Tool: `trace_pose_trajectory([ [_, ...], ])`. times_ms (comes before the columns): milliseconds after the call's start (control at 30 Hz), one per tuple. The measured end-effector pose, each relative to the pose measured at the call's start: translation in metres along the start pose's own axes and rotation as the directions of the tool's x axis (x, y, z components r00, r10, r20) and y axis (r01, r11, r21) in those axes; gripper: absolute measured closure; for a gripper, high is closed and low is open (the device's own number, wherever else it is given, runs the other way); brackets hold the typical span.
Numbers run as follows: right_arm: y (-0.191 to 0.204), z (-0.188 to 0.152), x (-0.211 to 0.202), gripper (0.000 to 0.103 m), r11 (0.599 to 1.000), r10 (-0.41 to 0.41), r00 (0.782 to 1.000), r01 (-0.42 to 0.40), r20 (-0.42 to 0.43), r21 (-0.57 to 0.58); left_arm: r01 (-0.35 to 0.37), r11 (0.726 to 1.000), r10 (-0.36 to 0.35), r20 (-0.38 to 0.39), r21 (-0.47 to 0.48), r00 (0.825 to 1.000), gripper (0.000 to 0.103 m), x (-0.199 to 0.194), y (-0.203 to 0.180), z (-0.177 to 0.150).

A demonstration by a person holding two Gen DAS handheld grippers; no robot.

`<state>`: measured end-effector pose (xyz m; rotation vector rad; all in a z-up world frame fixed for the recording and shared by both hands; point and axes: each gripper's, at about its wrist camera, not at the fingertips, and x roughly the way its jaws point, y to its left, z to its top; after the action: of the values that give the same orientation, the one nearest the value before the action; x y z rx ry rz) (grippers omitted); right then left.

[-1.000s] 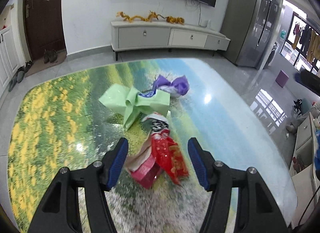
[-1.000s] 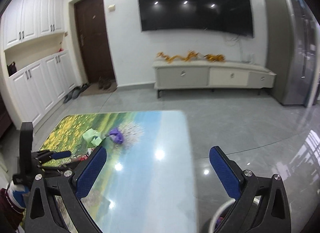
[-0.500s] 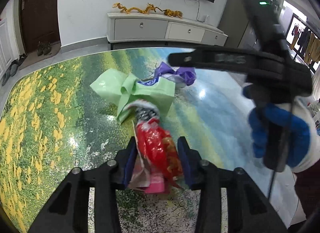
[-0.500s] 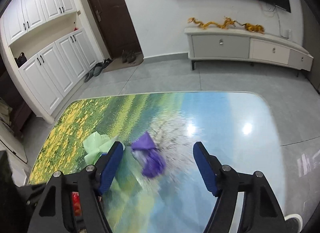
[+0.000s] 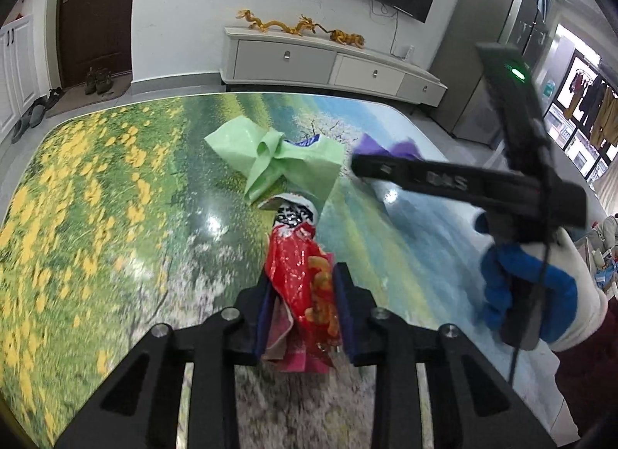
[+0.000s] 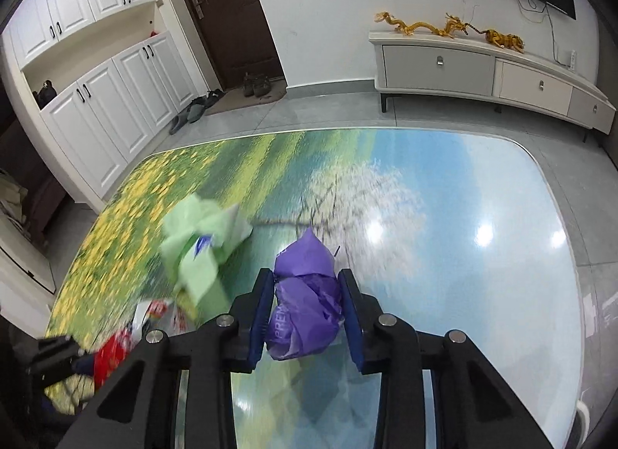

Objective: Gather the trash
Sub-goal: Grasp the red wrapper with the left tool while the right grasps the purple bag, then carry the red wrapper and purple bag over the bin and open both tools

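From the left wrist view, the left gripper (image 5: 303, 310) is closing on a crumpled red snack wrapper (image 5: 299, 275) lying on the near middle of the printed tabletop (image 5: 96, 186); both blue pads (image 5: 343, 314) look to be pressing its sides, so it appears grasped. A pink scrap sits under it. Just beyond lies a pale green plastic bag (image 5: 278, 163), untouched. To the right, a gloved hand (image 5: 540, 294) carries the other tool, whose black body crosses the far right of the table.

From the right wrist view, the right gripper (image 6: 305, 314) is closing around a crumpled purple plastic bag (image 6: 305, 294) resting on the glossy tabletop (image 6: 463, 256) near its middle; the pads meet its flanks, so it looks clenched on it. The green bag (image 6: 197, 244) is to the left, blurred.

The step in hand seems to be the double pickup. Next calls for firming both grips, lifting clear, and carrying the pieces to a bin, which I cannot clearly see; the green bag is left to collect.
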<state>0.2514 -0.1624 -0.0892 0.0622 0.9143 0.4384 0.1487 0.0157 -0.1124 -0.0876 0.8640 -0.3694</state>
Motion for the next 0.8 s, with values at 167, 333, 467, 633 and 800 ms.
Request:
trace_pose_trajectory([
  [167,0.005,-0.034,-0.046,0.071,1.0,-0.007,1.0,0.007,0.024,-0.007,-0.035,0.999,0.034,0.038,0.025,0.999,0.076,-0.03,-0.014,-0.009],
  [333,0.006,-0.068,-0.104,0.071,0.999,-0.035,0.998,0.035,0.061,0.002,-0.082,0.995,0.077,0.092,0.057,0.993,0.077,-0.059,-0.033,-0.012],
  [467,0.004,-0.092,-0.158,0.071,0.996,-0.086,0.989,0.083,0.116,0.026,-0.135,0.986,0.12,0.142,0.099,0.983,0.078,-0.082,-0.053,-0.017],
  [633,0.0,-0.116,-0.203,0.071,0.988,-0.153,0.975,0.146,0.164,0.058,-0.153,0.979,0.127,0.183,0.134,0.975,0.078,-0.102,-0.073,-0.019],
  [800,-0.009,-0.142,-0.234,0.071,0.978,-0.195,0.96,0.176,0.201,0.109,-0.194,0.963,0.153,0.209,0.19,0.966,0.078,-0.114,-0.1,-0.024],
])
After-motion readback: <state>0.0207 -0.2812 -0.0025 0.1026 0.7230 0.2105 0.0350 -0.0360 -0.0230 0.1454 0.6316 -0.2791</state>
